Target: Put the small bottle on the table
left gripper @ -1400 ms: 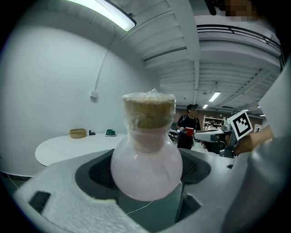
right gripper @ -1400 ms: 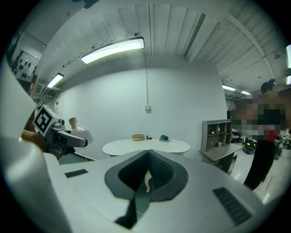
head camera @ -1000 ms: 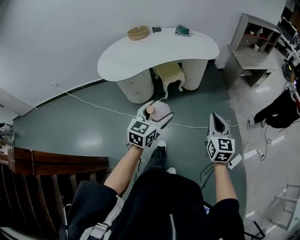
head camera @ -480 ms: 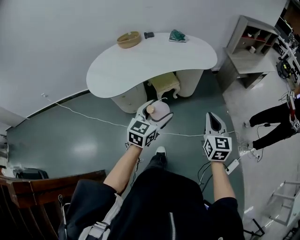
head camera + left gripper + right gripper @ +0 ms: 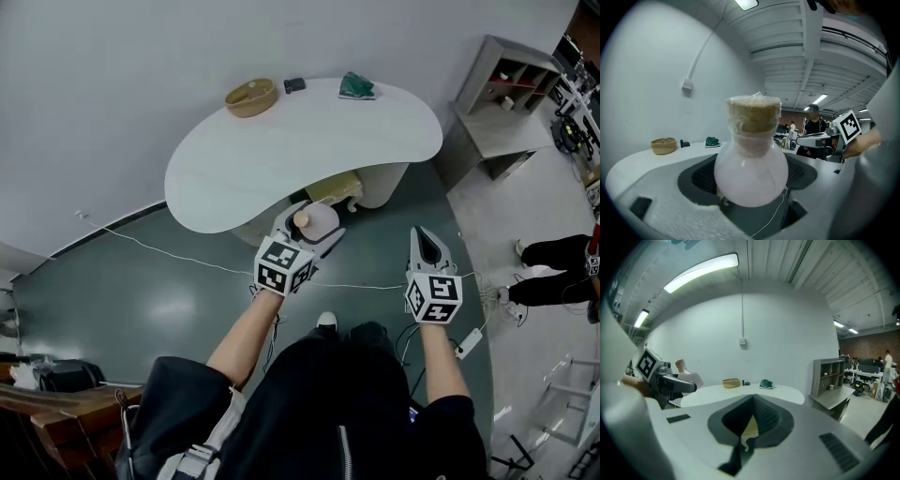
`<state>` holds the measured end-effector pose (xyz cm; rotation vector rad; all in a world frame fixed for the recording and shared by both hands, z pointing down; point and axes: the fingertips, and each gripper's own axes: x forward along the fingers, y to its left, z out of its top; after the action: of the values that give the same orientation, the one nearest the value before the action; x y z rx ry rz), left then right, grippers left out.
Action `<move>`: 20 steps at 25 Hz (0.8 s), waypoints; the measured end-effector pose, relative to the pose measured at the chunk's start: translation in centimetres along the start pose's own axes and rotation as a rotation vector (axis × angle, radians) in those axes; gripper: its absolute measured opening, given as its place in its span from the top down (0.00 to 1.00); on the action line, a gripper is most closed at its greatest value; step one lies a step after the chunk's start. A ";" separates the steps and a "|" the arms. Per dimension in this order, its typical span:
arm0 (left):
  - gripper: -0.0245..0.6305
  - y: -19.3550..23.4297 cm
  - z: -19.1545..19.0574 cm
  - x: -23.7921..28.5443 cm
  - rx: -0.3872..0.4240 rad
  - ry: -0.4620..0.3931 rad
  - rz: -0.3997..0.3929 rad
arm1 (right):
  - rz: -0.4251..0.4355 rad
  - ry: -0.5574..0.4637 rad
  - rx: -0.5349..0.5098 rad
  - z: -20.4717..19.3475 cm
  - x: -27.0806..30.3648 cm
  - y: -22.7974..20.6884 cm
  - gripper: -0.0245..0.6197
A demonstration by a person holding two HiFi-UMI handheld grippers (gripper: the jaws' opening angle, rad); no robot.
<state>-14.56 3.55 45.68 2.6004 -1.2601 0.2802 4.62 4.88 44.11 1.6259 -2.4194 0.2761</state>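
Observation:
The small bottle (image 5: 317,221) is round, pale pink and translucent, with a cork stopper wrapped in film. My left gripper (image 5: 309,228) is shut on its belly and holds it upright in the air, short of the near edge of the white kidney-shaped table (image 5: 281,150). In the left gripper view the bottle (image 5: 751,168) fills the middle, with the table (image 5: 637,164) behind it at the left. My right gripper (image 5: 428,246) is shut and holds nothing, level with the left one and to its right. The right gripper view shows the pads pressed together.
A woven basket (image 5: 250,97), a small dark object (image 5: 294,85) and a green item (image 5: 357,86) lie along the table's far edge. A cream stool (image 5: 339,187) stands under the table. A grey shelf unit (image 5: 506,80) stands at right. A white cable (image 5: 169,248) crosses the floor.
The table has come nearer and now reaches over the stool toward the grippers. The wooden railing at lower left has slid almost out of view. Both grippers keep their pose and grip.

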 end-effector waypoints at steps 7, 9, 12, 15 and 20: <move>0.35 2.7 -0.2 3.4 -0.005 0.022 -0.014 | -0.011 0.025 0.006 -0.4 4.1 -1.8 0.96; 0.35 3.4 -0.3 4.6 -0.011 0.028 -0.011 | -0.004 0.029 0.007 -0.5 5.5 -2.4 0.96; 0.35 4.2 -0.1 6.5 -0.011 0.035 -0.004 | 0.012 0.029 0.007 -0.3 7.7 -3.6 0.96; 0.35 5.4 0.7 9.1 -0.003 0.043 0.007 | 0.033 0.024 0.007 0.5 10.6 -5.1 0.96; 0.35 7.4 3.4 14.4 -0.007 0.049 0.032 | 0.075 0.020 0.004 3.0 15.7 -8.7 0.96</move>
<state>-11.37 -12.54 47.34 2.5534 -1.2848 0.3432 6.67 -13.14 45.93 1.5286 -2.4696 0.3087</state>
